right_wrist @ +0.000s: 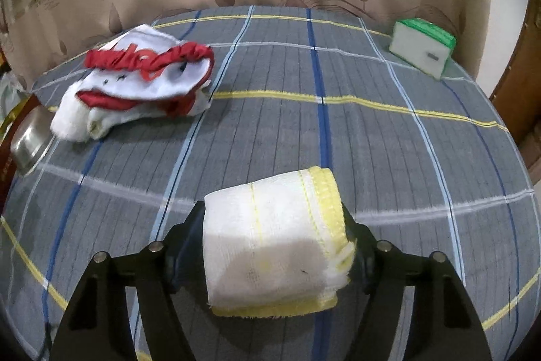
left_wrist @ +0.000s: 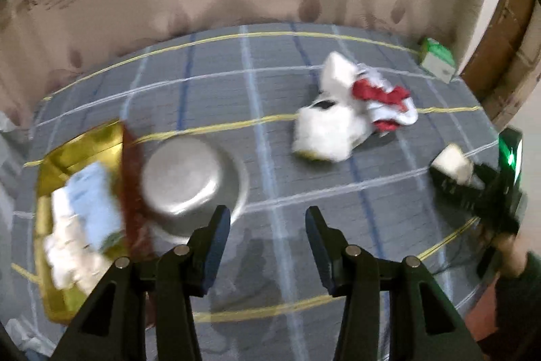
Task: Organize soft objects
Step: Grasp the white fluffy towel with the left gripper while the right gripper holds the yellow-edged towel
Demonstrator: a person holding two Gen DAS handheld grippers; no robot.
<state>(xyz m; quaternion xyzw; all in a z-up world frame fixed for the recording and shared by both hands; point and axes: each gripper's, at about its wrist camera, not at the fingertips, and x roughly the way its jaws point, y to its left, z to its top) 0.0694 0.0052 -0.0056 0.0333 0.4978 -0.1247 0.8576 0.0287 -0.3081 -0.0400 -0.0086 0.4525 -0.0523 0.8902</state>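
In the left wrist view, your left gripper [left_wrist: 267, 246] hangs over the grey checked cloth [left_wrist: 270, 178] with its jaws apart and nothing between them. Just beyond its left finger stands a steel bowl [left_wrist: 189, 175], upside down as it seems, and left of the bowl lies a gold tray [left_wrist: 81, 144] with white and light blue cloths [left_wrist: 81, 219] inside; this part is blurred. Farther on the cloth you see a pile [left_wrist: 345, 110] of white and red soft pieces, and a green box [left_wrist: 438, 58] at the far right corner. At the right edge your right gripper [left_wrist: 473, 178] appears with a white towel at its tip. In the right wrist view, the folded white towel [right_wrist: 274, 246] with yellow border sits between the two fingers, and both fingers touch its sides, so the jaws grip it. Whether the towel is touching the cloth [right_wrist: 389, 158] you cannot tell. The pile [right_wrist: 138, 83] is far left, apart from the towel, the bowl [right_wrist: 30, 137] at the left edge, and the box [right_wrist: 421, 48] far right.
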